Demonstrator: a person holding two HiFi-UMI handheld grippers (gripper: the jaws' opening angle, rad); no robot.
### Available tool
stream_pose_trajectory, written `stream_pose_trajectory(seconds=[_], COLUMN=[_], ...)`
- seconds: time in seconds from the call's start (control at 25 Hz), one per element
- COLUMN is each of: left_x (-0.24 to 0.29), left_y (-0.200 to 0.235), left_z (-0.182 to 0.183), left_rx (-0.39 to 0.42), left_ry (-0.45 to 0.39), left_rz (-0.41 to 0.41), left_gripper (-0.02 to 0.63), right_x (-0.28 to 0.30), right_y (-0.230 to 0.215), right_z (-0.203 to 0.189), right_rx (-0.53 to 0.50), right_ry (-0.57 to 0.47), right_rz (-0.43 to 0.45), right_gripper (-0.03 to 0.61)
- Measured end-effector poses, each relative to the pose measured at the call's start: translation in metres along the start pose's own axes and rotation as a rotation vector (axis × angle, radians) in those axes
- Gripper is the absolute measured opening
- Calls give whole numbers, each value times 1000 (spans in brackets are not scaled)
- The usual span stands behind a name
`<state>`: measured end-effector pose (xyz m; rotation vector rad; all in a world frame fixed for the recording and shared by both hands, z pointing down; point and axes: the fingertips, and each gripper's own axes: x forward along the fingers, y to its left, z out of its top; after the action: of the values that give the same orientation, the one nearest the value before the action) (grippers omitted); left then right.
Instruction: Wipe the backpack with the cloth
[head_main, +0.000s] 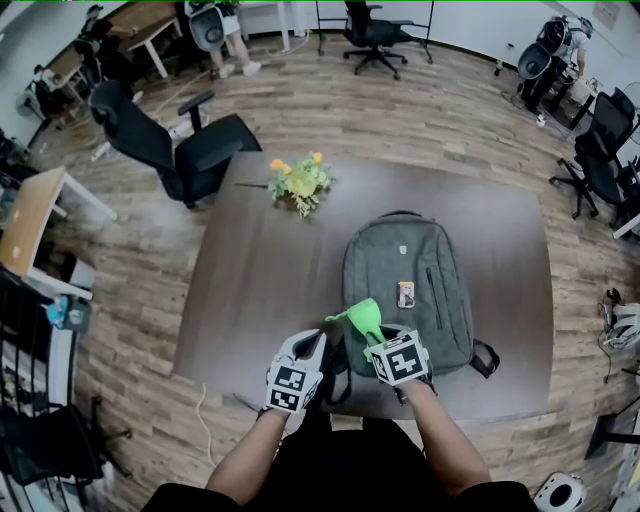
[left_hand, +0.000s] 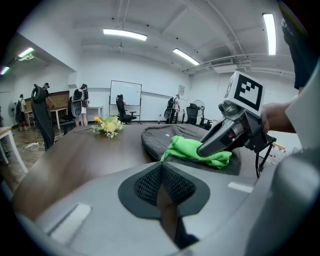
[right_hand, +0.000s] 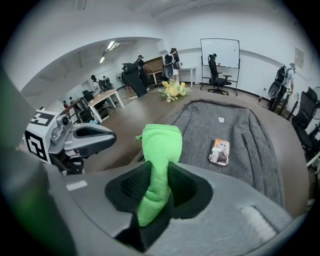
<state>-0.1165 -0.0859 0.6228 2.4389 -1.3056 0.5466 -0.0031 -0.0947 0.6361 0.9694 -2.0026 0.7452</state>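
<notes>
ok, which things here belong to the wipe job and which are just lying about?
Job: green cloth, clamped in the right gripper; grey backpack; left gripper, jaws shut, empty.
Lying about: flower bunch; small card on the backpack; office chair.

Right tool (head_main: 374, 336) holds green cloth (head_main: 363, 316) over grey backpack (head_main: 405, 270) on table (head_main: 250, 290).

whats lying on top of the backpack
A small printed card lies on the backpack; the green cloth, gripped by the right tool, rests at its near end, covering the fabric beneath.
</notes>
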Motion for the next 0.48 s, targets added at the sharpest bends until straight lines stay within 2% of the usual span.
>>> stream_pose_trajectory(seconds=[0.24,0.48], left_x=[4,14], left_y=[-2,-14], left_z=[-1,6], left_rx=[-2,13], left_ry=[19,4], left_rz=[-11,-39], left_gripper=[15,16], right_x=[-16,-32], right_y=[-36,-67], right_z=[-9,-20], right_rx=[-10,28], right_ry=[21,12], right_rz=[-87,-159], right_gripper=[110,114])
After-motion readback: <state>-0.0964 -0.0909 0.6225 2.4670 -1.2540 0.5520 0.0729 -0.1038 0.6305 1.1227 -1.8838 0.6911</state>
